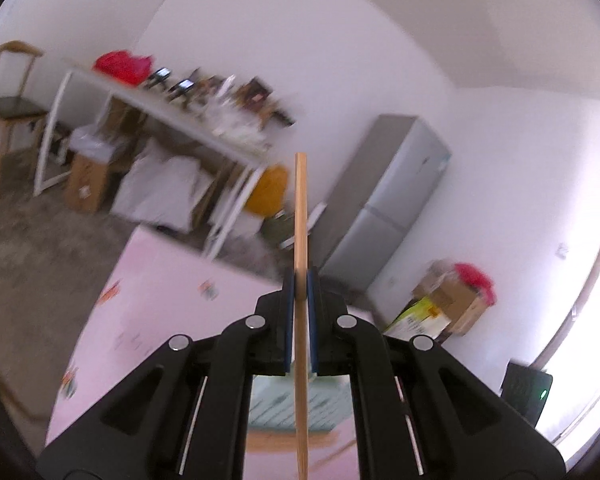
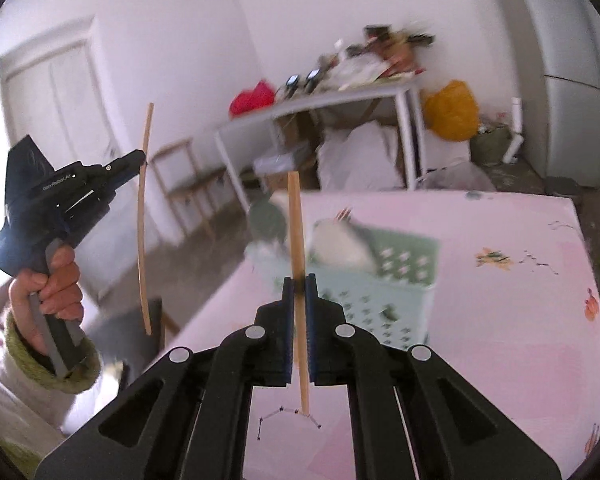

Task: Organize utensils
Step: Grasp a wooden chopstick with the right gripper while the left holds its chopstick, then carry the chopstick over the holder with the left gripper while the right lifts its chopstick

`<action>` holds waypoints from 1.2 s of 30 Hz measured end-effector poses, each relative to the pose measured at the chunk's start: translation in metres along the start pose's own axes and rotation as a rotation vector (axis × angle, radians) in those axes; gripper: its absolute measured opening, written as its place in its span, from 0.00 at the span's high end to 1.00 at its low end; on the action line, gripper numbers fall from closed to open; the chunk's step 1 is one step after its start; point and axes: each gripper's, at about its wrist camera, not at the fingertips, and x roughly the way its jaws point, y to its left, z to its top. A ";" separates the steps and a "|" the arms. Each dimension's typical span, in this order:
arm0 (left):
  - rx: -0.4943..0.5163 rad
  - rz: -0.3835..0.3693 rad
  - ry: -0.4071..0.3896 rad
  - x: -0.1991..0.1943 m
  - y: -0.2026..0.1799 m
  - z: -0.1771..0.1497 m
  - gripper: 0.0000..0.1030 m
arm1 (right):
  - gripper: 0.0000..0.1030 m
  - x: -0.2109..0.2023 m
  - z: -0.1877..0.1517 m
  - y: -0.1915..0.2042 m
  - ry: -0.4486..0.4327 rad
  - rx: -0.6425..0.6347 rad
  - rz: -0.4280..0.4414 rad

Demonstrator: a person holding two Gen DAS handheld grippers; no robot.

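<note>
My left gripper (image 1: 300,286) is shut on a wooden chopstick (image 1: 301,216) that stands upright between its blue pads, high above the pink table (image 1: 160,300). It also shows in the right wrist view (image 2: 142,160), held in a hand at the left with that chopstick (image 2: 144,220). My right gripper (image 2: 299,286) is shut on a second wooden chopstick (image 2: 296,232), upright above the table (image 2: 500,320). A pale green perforated basket (image 2: 396,276) sits on the table beyond it, holding white and green utensils, blurred. The basket's top (image 1: 300,408) shows below my left gripper.
A cluttered white workbench (image 2: 320,100) stands behind the table, with bags and boxes under it. A grey fridge (image 1: 384,200) stands against the wall. A wooden chair (image 1: 8,108) is at the far left. Cardboard boxes (image 1: 448,304) lie by the wall.
</note>
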 end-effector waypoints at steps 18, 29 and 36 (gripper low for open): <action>0.070 -0.010 -0.013 0.065 -0.035 -0.003 0.95 | 0.99 0.002 -0.040 -0.058 0.094 0.137 -0.038; 0.004 0.074 0.030 0.044 0.010 -0.016 0.95 | 0.79 0.069 -0.082 -0.044 0.364 -0.104 -0.083; -0.018 0.122 0.038 0.028 0.027 -0.025 0.95 | 0.70 0.101 -0.087 0.010 0.436 -0.445 0.010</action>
